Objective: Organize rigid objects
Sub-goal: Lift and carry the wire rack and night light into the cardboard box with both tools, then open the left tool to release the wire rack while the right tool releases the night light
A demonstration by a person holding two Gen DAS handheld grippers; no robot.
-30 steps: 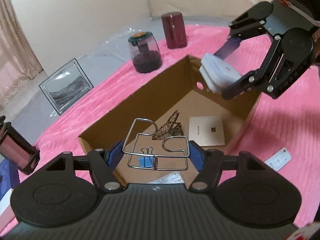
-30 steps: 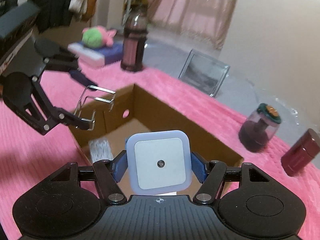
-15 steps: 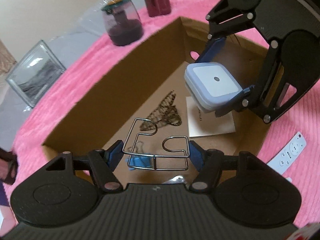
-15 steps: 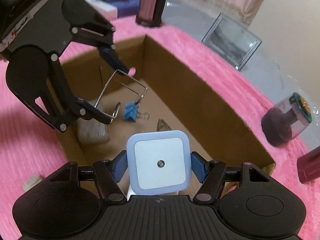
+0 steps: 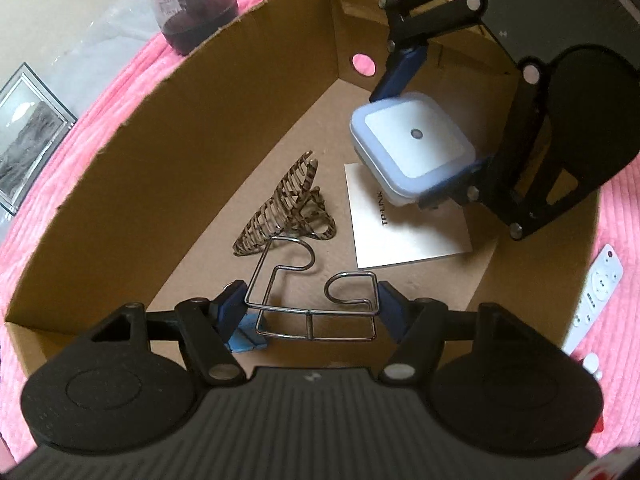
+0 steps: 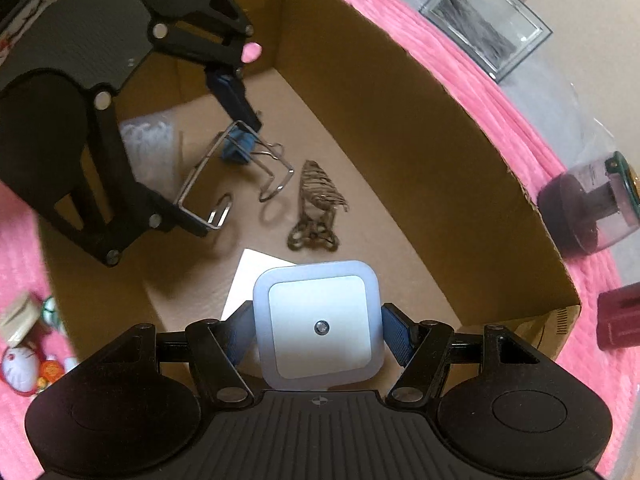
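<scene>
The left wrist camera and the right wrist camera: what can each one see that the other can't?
Only the left wrist view shows the white remote control on the pink blanket. Only the right shows the clear plastic bag in the box and the small toys outside it. Both show the brown cardboard box, the striped brown hair claw, the bent wire holder and the square white night light.

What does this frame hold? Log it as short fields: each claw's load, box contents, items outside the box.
left claw: shut on wire rack, inside cardboard box
right claw: shut on square night light, above white card
box floor: hair claw clip, blue binder clip, clear bag
outside box: white remote, picture frame, dark jar
</scene>
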